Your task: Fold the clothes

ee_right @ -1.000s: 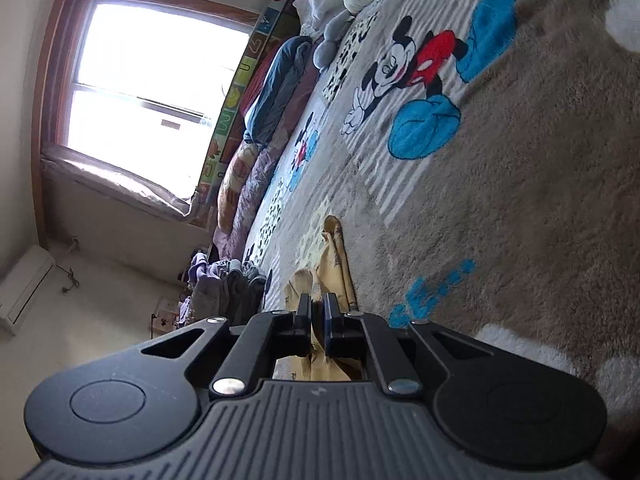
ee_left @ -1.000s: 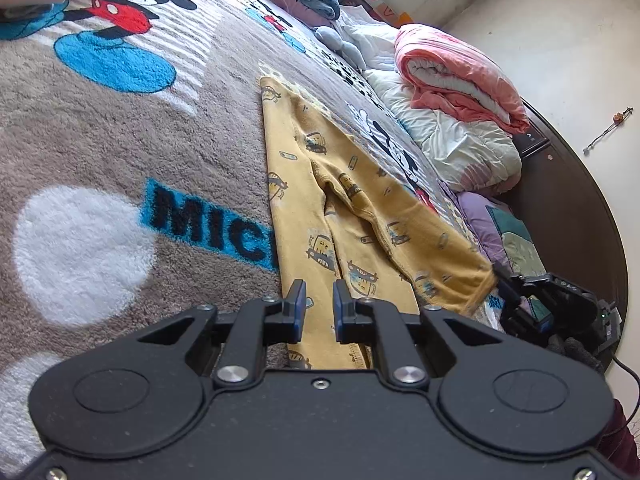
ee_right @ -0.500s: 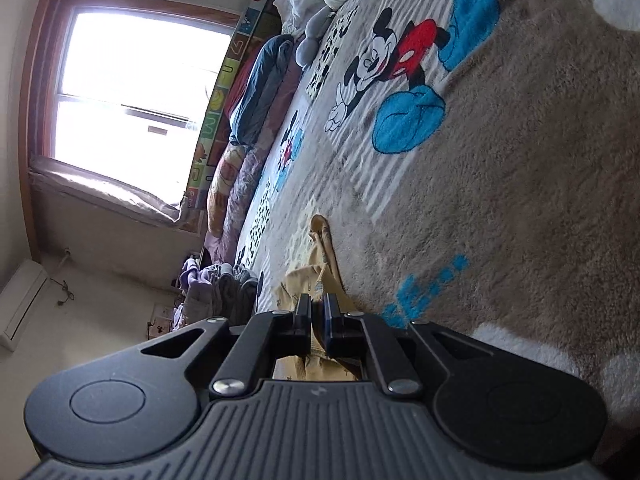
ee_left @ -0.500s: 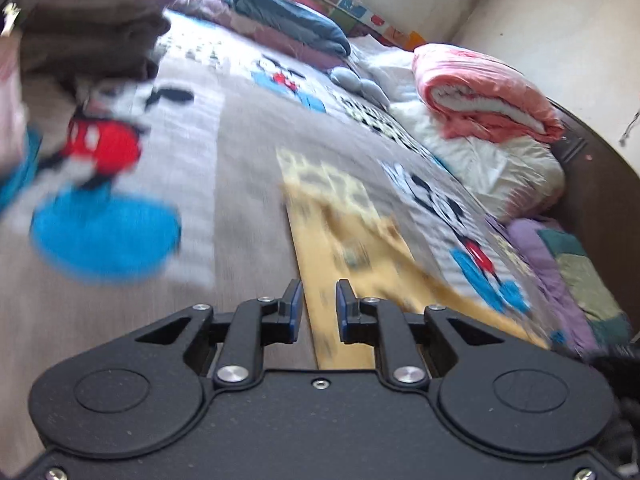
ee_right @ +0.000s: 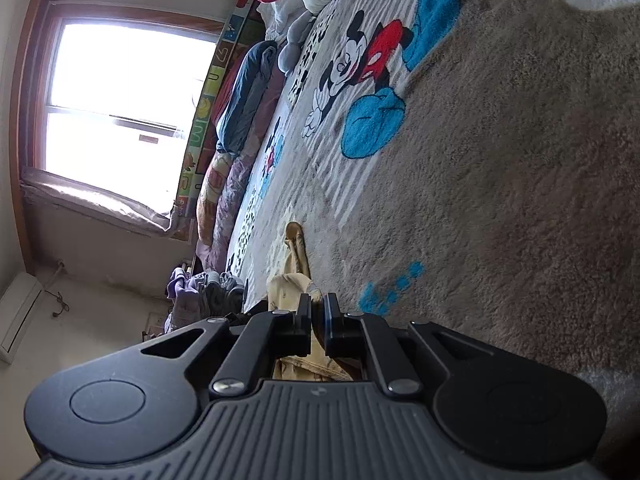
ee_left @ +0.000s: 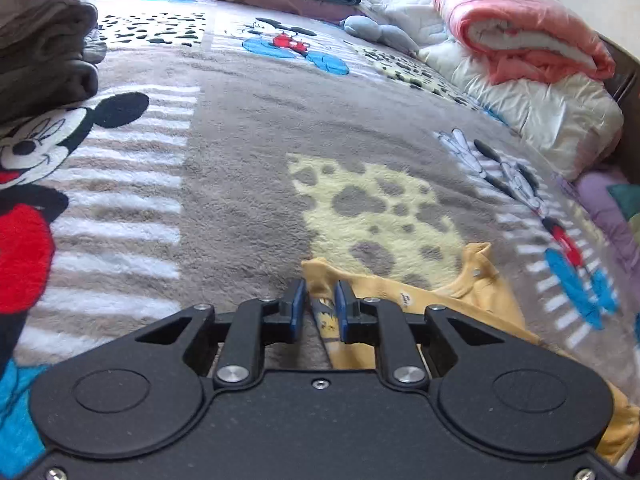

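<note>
**A:** What does the left wrist camera show?

**B:** The black left gripper [ee_left: 320, 300], with blue pads on its fingers [ee_left: 297, 305], fills the bottom of the view. Its jaws stand a little apart, and the edge of a mustard-yellow child's cotton garment with small cartoon prints [ee_left: 476, 292] lies in the gap. I cannot tell whether the pads are pressing the cloth.

**A:** Where is the garment?

**B:** It lies on a plush grey blanket with Mickey Mouse figures and white stripes [ee_left: 240, 152] that covers a bed. The garment spreads from the fingers toward the lower right, its neckline with a small snap button lying open on the blanket.

**A:** What else is on the bed?

**B:** A rolled pink and white quilt [ee_left: 516, 28] sits on a white padded duvet [ee_left: 560, 120] at upper right. A folded dark brown fabric stack [ee_left: 44, 60] is at upper left.

**A:** And the right wrist camera?

**B:** It is rolled sideways. The black right gripper [ee_right: 318, 322] has its jaws nearly together, pinching the same yellow garment [ee_right: 296, 252], which runs away from the fingers in a narrow strip along the blanket [ee_right: 520, 160]. A bright window with a wooden frame [ee_right: 120, 112] is at left.
</note>
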`<action>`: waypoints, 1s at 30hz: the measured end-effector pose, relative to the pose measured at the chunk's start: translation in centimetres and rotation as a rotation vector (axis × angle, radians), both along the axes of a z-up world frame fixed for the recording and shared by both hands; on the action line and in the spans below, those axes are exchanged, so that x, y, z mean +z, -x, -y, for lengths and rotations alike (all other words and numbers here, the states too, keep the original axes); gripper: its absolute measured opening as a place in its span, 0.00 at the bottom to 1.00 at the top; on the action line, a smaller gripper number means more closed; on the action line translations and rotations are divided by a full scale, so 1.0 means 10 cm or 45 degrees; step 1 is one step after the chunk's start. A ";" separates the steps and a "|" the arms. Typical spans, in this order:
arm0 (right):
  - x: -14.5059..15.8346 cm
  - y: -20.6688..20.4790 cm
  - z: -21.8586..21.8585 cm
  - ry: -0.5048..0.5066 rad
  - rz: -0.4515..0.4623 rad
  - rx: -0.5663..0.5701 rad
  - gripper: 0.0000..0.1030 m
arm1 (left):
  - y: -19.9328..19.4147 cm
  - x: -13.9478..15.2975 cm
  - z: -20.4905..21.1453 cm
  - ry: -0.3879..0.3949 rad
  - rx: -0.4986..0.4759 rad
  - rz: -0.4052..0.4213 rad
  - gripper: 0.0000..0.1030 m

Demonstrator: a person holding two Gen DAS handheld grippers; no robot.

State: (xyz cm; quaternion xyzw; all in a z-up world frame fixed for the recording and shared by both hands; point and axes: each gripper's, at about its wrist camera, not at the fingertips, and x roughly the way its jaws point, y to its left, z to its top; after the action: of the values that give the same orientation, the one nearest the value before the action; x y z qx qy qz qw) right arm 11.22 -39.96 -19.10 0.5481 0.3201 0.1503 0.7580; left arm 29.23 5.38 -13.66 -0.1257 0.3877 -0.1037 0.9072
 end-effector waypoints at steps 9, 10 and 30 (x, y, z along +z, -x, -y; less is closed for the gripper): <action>-0.03 0.02 0.01 0.026 0.048 0.003 0.08 | -0.04 -0.06 -0.06 0.093 0.048 -0.028 0.16; 0.02 0.02 -0.01 0.036 0.067 0.009 0.08 | 0.01 -0.04 -0.08 0.119 0.055 -0.026 0.16; 1.15 0.37 -1.14 0.644 0.612 0.499 0.08 | 1.75 0.10 -0.59 0.734 0.239 0.042 0.62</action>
State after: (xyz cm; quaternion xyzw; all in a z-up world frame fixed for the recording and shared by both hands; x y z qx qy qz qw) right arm 7.56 -28.56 -7.61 0.2219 0.2591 0.3324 0.8793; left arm 11.73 11.32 -12.69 -0.4118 0.3144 -0.1273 0.8458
